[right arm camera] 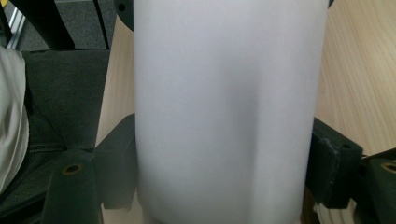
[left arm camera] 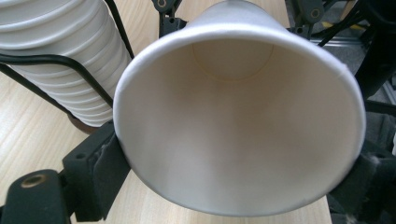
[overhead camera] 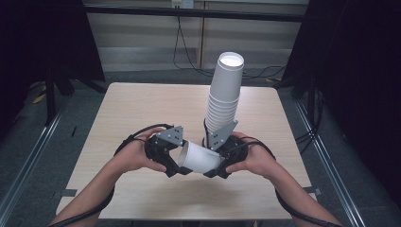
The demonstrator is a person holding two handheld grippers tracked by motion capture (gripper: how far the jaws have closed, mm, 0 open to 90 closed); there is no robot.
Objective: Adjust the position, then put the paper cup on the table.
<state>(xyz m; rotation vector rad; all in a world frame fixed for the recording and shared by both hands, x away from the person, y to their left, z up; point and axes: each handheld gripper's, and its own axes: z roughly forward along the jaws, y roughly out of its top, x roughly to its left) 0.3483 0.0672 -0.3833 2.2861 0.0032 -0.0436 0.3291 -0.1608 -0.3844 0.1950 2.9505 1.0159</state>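
Single white paper cup point(overhead camera: 201, 158): lying sideways above the near middle of the wooden worktop point(overhead camera: 142, 109), held between both tongs. Left tongs point(overhead camera: 178, 166): pinching the cup at its open rim, one pad point(left arm camera: 105, 175) on each side, mouth facing that camera. Right tongs point(overhead camera: 213, 171): pinching the cup's body near its base, pads point(right arm camera: 334, 163) pressed to both walls. Stack of white paper cups point(overhead camera: 226, 92): standing tilted on the worktop just behind the right tongs, apart from the held cup. Hidden: stack's foot behind the grey plate point(overhead camera: 221, 134); the held cup's base, cut off in the right gripper view.
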